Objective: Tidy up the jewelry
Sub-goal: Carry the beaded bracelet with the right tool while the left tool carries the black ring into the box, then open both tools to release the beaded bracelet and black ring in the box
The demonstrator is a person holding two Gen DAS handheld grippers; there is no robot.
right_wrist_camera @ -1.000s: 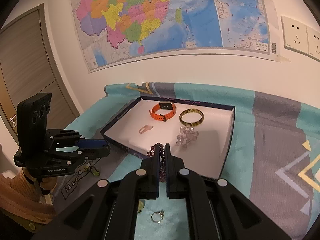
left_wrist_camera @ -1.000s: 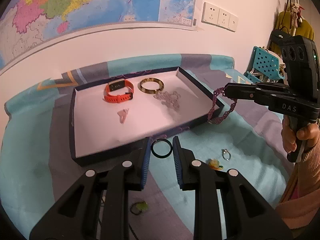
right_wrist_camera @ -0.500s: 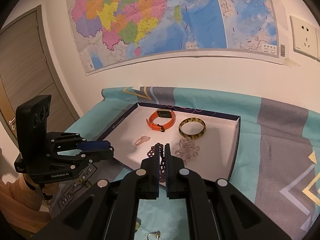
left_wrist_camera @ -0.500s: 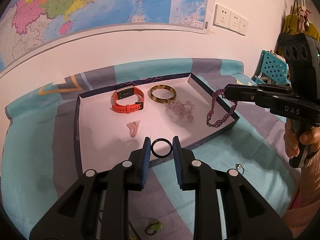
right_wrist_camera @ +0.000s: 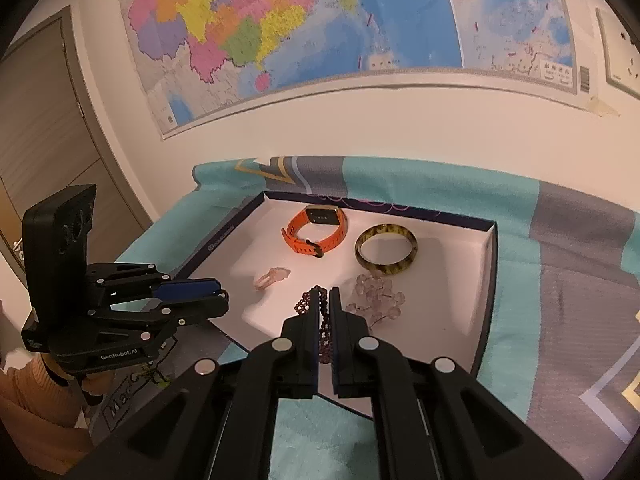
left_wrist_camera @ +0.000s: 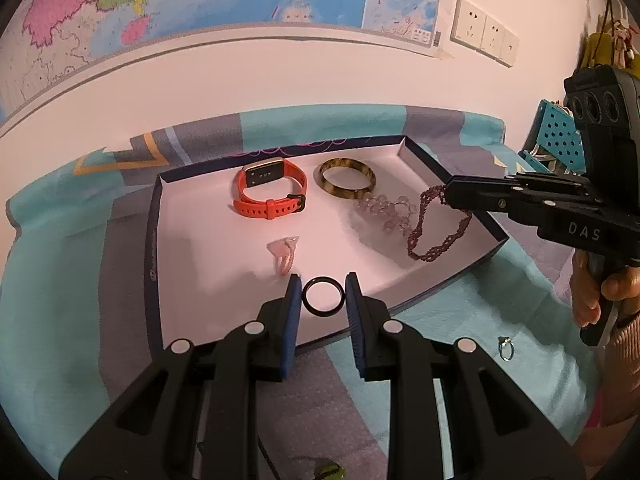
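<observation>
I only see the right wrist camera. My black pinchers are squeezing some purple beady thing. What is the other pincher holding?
Observer: The left gripper holds a black ring between its blue pads, over the near part of the tray.
Operator: How long is my purple thing?
Observer: It is a dark purple beaded bracelet, hanging as a full loop from the right gripper over the tray's right side.
Operator: Is any jewelry still outside the tray?
Observer: Yes, a small silver ring lies on the teal cloth, near the hand holding your gripper.
</observation>
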